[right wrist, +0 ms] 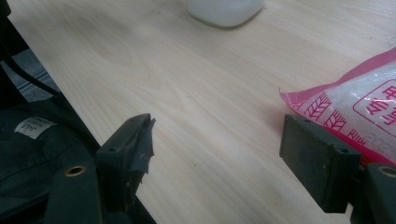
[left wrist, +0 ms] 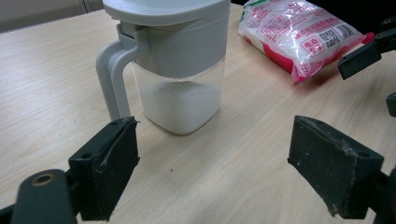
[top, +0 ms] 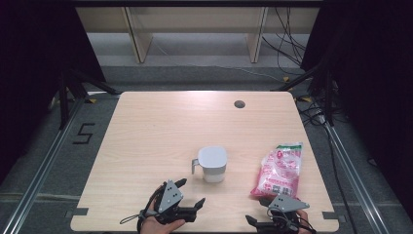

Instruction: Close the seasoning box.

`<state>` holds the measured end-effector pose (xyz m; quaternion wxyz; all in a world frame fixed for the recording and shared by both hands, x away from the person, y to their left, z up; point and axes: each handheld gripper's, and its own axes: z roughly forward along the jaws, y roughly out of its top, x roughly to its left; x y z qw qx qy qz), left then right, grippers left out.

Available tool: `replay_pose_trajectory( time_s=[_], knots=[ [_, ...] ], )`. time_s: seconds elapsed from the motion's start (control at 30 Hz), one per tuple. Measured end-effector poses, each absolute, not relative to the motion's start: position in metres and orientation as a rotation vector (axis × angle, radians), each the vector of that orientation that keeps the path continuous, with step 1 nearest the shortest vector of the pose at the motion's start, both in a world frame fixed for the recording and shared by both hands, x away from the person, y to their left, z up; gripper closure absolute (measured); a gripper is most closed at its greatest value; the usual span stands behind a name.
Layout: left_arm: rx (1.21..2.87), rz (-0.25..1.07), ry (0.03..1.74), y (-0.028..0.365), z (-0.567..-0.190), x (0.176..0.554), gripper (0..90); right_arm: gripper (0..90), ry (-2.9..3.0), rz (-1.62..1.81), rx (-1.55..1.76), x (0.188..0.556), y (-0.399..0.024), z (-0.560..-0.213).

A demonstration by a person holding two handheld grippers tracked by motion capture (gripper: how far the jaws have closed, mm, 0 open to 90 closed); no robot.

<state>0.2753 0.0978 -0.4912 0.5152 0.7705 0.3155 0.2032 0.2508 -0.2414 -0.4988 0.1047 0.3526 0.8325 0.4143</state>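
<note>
The left gripper (top: pixel 191 192), held at the near table edge with its jaws spread wide and nothing between them, is aimed at the lidded container (top: pixel 213 164). In the left gripper view the container (left wrist: pixel 173 65) stands upright just beyond the jaw tips, its grey handle (left wrist: pixel 112 77) turned toward the left jaw and a low layer of white granules visible in its clear base. The right gripper (top: pixel 260 210), likewise spread and empty, lies near and to the right of the container, at the near end of the pink-and-white bag (top: pixel 279 169). The bag lies flat to the right of the container, apart from it, its long axis running away from the person. Judged from this layout, the container is nearer the left gripper, the bag (right wrist: pixel 355 107) nearer the right, whose right jaw is just beside the bag's corner.
</note>
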Motion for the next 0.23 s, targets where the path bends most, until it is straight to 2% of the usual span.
replay_pose_trajectory(
  time_s=[0.23],
  knots=[
    [1.842,0.492,0.754,0.1004,-0.4912,0.2774,15.1,26.5,2.435,1.235,1.055,0.25,-0.241,-0.4988]
  ],
)
